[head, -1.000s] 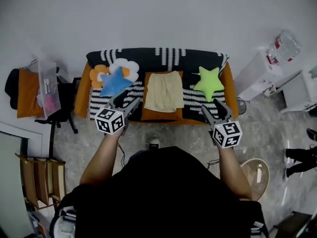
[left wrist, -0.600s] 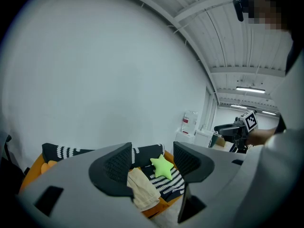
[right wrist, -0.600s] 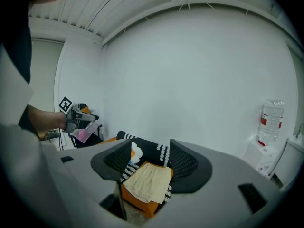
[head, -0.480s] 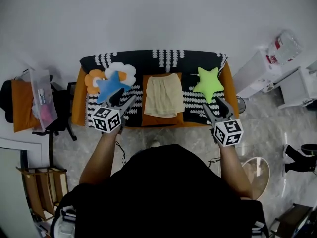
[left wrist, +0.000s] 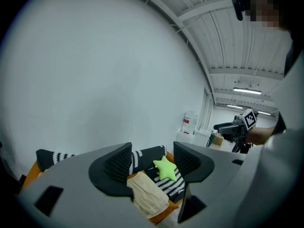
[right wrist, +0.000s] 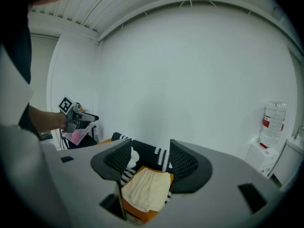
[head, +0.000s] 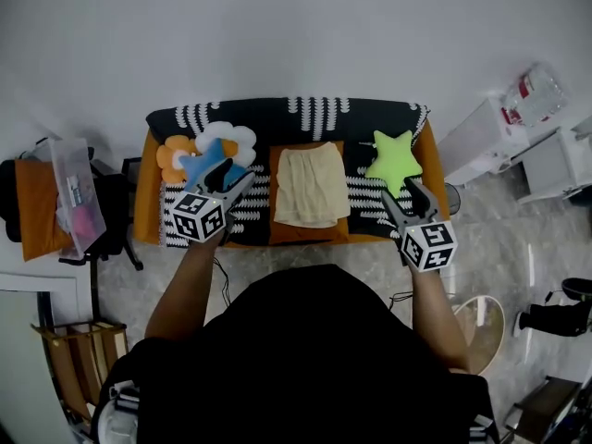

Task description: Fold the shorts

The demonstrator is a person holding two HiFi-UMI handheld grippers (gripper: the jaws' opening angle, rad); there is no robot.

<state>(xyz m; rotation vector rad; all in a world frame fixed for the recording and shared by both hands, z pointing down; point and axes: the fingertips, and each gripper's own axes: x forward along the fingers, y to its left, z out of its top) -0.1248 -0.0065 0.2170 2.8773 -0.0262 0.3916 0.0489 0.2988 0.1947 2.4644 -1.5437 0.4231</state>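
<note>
The pale yellow shorts (head: 311, 185) lie flat on the orange middle seat of a sofa (head: 148, 192) with a black-and-white striped cover. My left gripper (head: 233, 178) hovers open in front of the sofa's left part, over the blue cushion, empty. To the right of the shorts, below the green star, my right gripper (head: 400, 192) is open and empty too. In the left gripper view the shorts (left wrist: 147, 194) show between and beyond the open left gripper (left wrist: 152, 161). Likewise the right gripper (right wrist: 148, 161) frames the shorts (right wrist: 147, 189) from a distance.
A blue star cushion and a flower cushion (head: 208, 155) sit on the sofa's left, a green star cushion (head: 393, 160) on its right. A white cabinet with a water bottle (head: 532, 95) stands at right. A chair and clear box (head: 74, 192) stand at left.
Both grippers have moved forward towards the sofa, which now looks slightly nearer. Both stay open and empty. The shorts have not moved.
</note>
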